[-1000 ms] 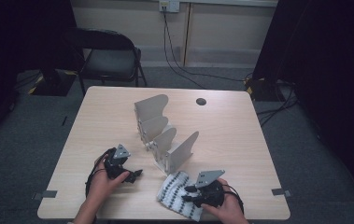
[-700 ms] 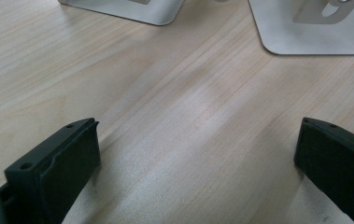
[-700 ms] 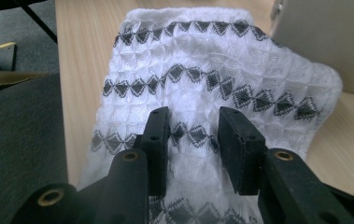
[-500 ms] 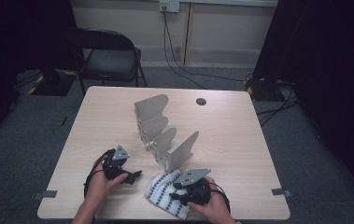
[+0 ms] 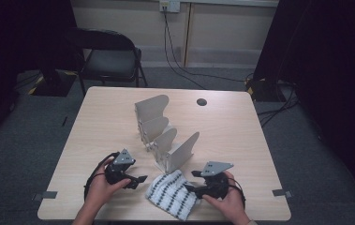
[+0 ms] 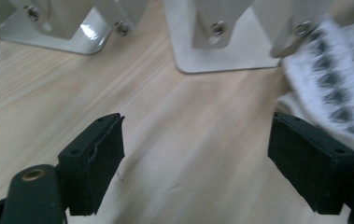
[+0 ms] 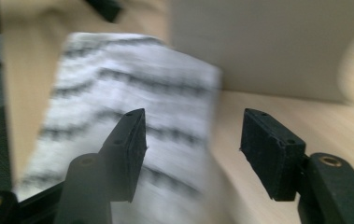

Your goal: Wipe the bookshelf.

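cloth: my white knit cloth (image 5: 173, 194) with dark dashed stripes lies flat on the table, near the front edge, between my two grippers. Folded into a rough rectangle, one corner just short of the rack's nearest plate.
cloth, gripper views: in my left gripper view it sits at the right edge (image 6: 333, 79), next to the right jaw, not between the jaws. In my right gripper view it's blurred (image 7: 118, 116), lying behind and beneath the left jaw.
right gripper: (image 5: 195, 181) in my right hand, just right of the cloth, pointing left at it. Jaws have just been opening; they stand apart now, pads off the fabric, bare table in the gap (image 7: 191, 147). Can't tell if the left jaw brushes the cloth.
left gripper: (image 5: 139, 179) in my left hand, just left of the cloth, pointing right. Jaws have just been closing a bit but are wide apart, nothing between them except bare wood (image 6: 195, 172).
rack: white metal divider rack (image 5: 163, 136) with upright curved plates, mid-table, just behind the cloth. Its bases and screws show at the top of my left gripper view (image 6: 221, 42).
table: light wood top (image 5: 240, 136), round dark grommet hole (image 5: 201, 101) near the far edge.
surroundings: black folding chair (image 5: 107, 58) beyond the far-left corner, cables on the grey carpet.
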{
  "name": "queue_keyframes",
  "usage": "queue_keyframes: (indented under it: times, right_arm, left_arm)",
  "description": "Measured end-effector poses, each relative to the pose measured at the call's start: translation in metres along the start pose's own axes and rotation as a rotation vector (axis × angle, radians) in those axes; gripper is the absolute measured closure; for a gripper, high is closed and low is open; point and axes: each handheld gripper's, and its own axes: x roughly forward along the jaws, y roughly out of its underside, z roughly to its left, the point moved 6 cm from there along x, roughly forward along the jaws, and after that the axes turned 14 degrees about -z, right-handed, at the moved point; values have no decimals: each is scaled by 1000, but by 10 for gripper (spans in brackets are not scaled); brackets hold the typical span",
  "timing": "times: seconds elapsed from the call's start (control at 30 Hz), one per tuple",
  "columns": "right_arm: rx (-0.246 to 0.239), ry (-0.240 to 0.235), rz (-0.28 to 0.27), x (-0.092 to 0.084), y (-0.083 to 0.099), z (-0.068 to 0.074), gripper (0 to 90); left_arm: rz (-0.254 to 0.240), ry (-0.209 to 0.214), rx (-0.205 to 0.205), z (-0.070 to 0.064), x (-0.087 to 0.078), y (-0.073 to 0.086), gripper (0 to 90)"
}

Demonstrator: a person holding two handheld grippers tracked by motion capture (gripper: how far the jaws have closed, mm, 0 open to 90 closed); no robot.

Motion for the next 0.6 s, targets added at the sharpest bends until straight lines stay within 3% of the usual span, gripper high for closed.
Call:
queue_keyframes:
  times: [0.07,0.1,0.13,0.2,0.23,0.33,0.43,0.6]
  right_arm:
    - [10,26,-5,-5,1,-7,374]
    - [6,77,-5,-14,5,-20,363]
    - [6,77,-5,-14,5,-20,363]
    - [-1,124,16,-21,14,-35,345]
    - [3,138,27,-23,17,-39,337]
    - [15,152,43,-24,24,-45,331]
    - [-32,194,86,-22,34,-52,293]
    - [3,197,69,-21,38,-57,251]
  left_arm:
    - [-5,7,-4,-3,0,-2,192]
    - [-19,41,-12,-10,-1,-8,200]
    - [-19,41,-12,-10,-1,-8,212]
    - [-27,86,-14,-22,2,-15,226]
    - [-27,86,-14,-22,2,-15,225]
    - [-15,120,-14,-34,8,-16,229]
    - [-6,163,-33,-46,15,-16,254]
    - [32,175,-33,-52,24,-9,295]
